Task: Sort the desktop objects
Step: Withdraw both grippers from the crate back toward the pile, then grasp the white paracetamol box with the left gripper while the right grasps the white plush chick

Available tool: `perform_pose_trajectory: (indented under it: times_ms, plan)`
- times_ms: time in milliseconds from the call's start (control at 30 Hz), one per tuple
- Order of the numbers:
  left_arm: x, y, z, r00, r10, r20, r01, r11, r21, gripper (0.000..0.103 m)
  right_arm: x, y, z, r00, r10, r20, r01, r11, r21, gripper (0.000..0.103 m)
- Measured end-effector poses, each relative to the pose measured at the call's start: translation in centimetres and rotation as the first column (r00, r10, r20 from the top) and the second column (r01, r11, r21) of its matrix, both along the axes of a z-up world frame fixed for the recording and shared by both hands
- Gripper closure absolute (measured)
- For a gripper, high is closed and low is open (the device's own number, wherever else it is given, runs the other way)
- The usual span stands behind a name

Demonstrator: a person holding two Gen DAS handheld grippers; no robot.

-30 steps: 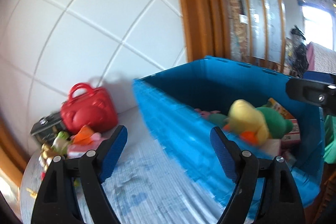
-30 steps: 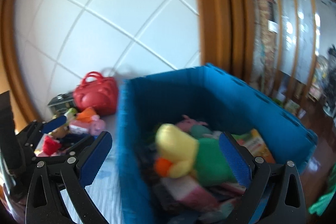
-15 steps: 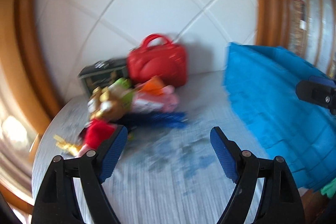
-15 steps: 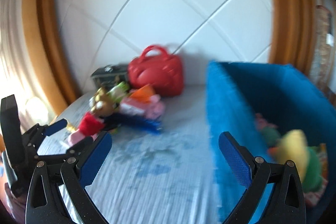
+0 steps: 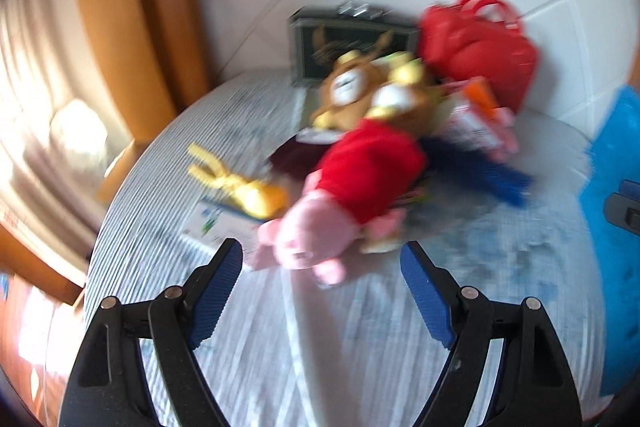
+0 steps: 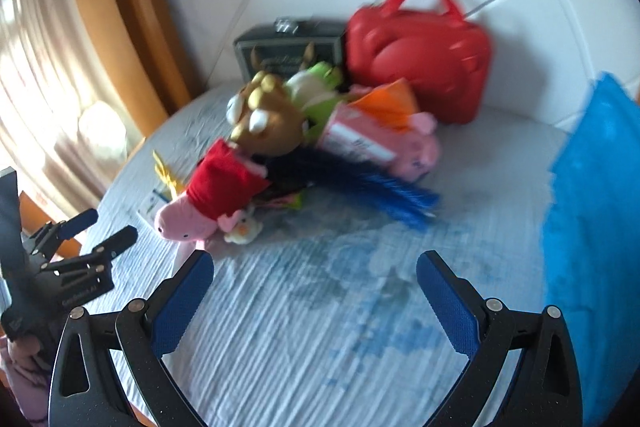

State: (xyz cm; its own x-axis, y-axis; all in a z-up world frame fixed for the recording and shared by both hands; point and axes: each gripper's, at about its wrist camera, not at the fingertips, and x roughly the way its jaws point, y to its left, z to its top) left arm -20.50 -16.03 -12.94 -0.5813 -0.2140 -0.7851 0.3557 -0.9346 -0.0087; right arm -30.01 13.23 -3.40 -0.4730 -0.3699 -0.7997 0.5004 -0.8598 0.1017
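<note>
A heap of toys lies on the round cloth-covered table. A pink pig plush in a red dress (image 5: 352, 195) (image 6: 212, 199) lies nearest, just beyond my left gripper (image 5: 322, 265), which is open and empty. Behind it are a brown plush (image 5: 360, 87) (image 6: 268, 123), a green plush (image 6: 316, 87), a pink pig with a packet (image 6: 412, 147), a blue brush (image 6: 384, 191) and a yellow toy (image 5: 240, 183). My right gripper (image 6: 314, 273) is open and empty over bare cloth. The blue bin (image 6: 596, 227) (image 5: 616, 187) stands at the right.
A red handbag (image 6: 416, 55) (image 5: 480, 43) and a dark box (image 6: 288, 47) (image 5: 344, 39) stand against the white tiled wall. A card (image 5: 216, 223) lies near the table's left edge. Wooden trim frames the wall at left. The left gripper shows in the right wrist view (image 6: 84, 239).
Both grippers have swung left, away from the blue bin with its toys, toward the heap. The left one has come close to the pink pig plush.
</note>
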Motion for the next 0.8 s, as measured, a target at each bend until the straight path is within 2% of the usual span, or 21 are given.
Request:
perform_pose_trajectory:
  times_ms: [167, 333, 467, 567, 667, 800]
  plan:
    - [-0.8, -7.2, -4.6, 0.986, 0.138, 0.094, -0.141, 0.99, 0.027, 0.022, -3.6, -5.8, -3.9, 0.995, 0.068, 0.078, -0.071, 0.997, 0.04, 0.0]
    - [-2.4, -13.1, -10.1, 0.944, 0.254, 0.21, -0.269, 0.962, 0.046, 0.022, -6.2, -9.5, -9.0, 0.981, 0.103, 0.164, -0.118, 0.989, 0.087, 0.0]
    - [-4.1, -14.9, -12.5, 0.929, 0.281, 0.24, -0.308, 0.948, 0.084, 0.022, -7.5, -11.3, -12.9, 0.967, 0.12, 0.226, -0.151, 0.981, 0.124, 0.0]
    - [-5.9, -15.4, -13.4, 0.927, 0.289, 0.239, -0.321, 0.941, 0.107, 0.022, -8.1, -12.2, -14.8, 0.959, 0.132, 0.25, -0.171, 0.975, 0.142, 0.0]
    - [-7.8, -16.1, -14.7, 0.91, 0.318, 0.267, -0.358, 0.926, 0.118, 0.021, -8.6, -12.8, -16.0, 0.954, 0.143, 0.265, -0.184, 0.973, 0.137, 0.0]
    - [-9.4, -16.5, -15.6, 0.893, 0.363, 0.267, -0.397, 0.914, 0.086, 0.015, -8.8, -13.8, -17.1, 0.946, 0.171, 0.276, -0.213, 0.968, 0.131, 0.0]
